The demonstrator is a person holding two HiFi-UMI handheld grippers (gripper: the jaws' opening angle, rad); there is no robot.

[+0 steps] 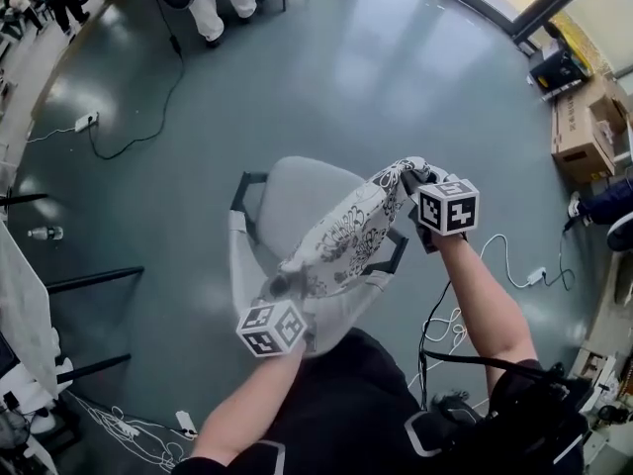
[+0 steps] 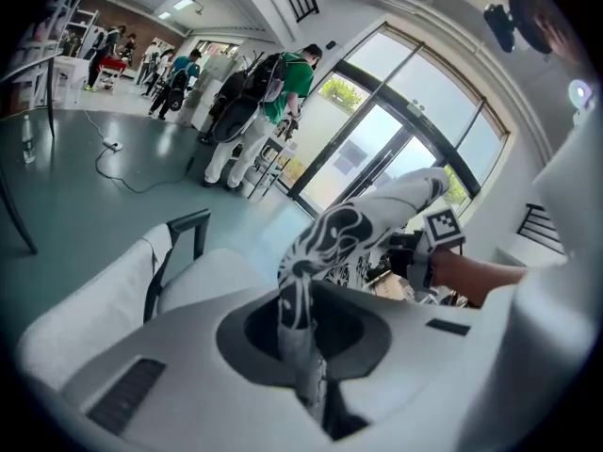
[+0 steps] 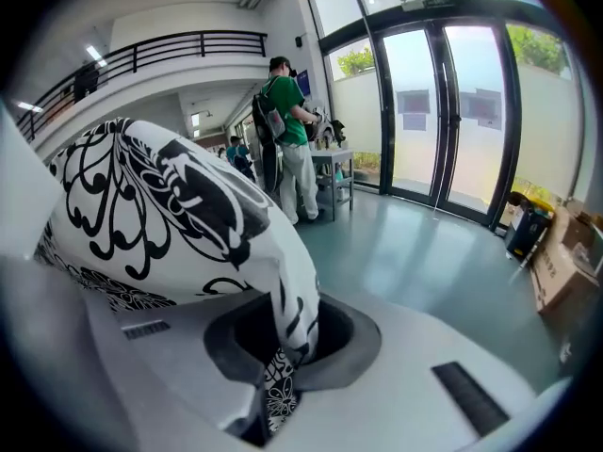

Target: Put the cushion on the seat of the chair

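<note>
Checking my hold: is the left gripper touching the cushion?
Touching. In the left gripper view, the left gripper pinches a corner of the cushion.

Forearms (image 1: 490, 305) outstretched: left tool (image 1: 282, 287) at 7 o'clock, right tool (image 1: 413, 184) at 2 o'clock, each tool's jaws clamped onto the cushion (image 1: 346, 236).

The cushion (image 1: 346, 237) stretches above the seat of the chair (image 1: 295, 192), between the left gripper (image 1: 286, 286) clamped on its near corner and the right gripper (image 1: 411, 182) clamped on its far right corner. A cable (image 1: 148, 127) lies on the floor beyond the chair to the left, and cardboard boxes (image 1: 584, 127) stand far right.
</note>
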